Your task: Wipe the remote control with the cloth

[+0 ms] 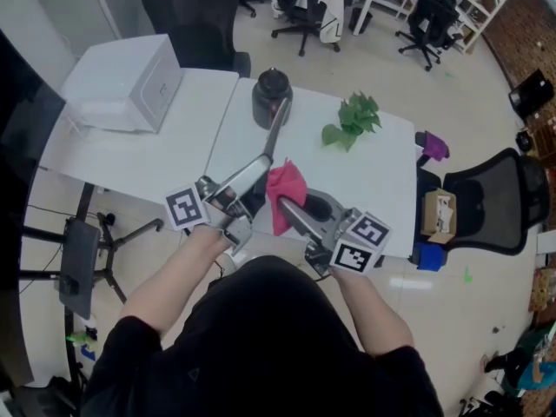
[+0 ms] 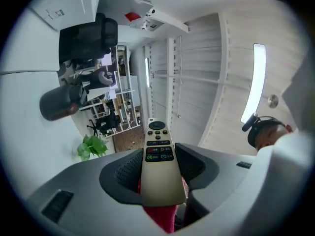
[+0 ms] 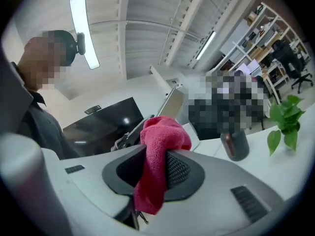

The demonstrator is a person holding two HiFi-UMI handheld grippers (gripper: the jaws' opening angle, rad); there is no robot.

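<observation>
We count two grippers, one remote and one cloth, all held up over the near edge of the table [image 1: 382, 176]. The left gripper [image 2: 160, 175] is clamped on the remote [image 2: 158, 156] at its lower end. The button face is turned to that gripper's camera and the far end points up and away. The right gripper [image 3: 156, 168] pinches the red cloth [image 3: 158, 151] in a bunch, with one tail hanging below the jaws. The cloth sits just beside the held end of the remote. In the left gripper view red shows behind and under the remote, but we cannot tell whether they touch.

We see two white tabletops side by side. On them stand one dark canister [image 1: 271, 96], one green plant [image 1: 354, 120] and one white box [image 1: 130, 81]. The canister is capped and the white box is closed, so we cannot see inside either. We make out at least four office chairs. The one [image 1: 491, 202] at the right carries one cardboard box [image 1: 439, 211], and we cannot make out its contents.
</observation>
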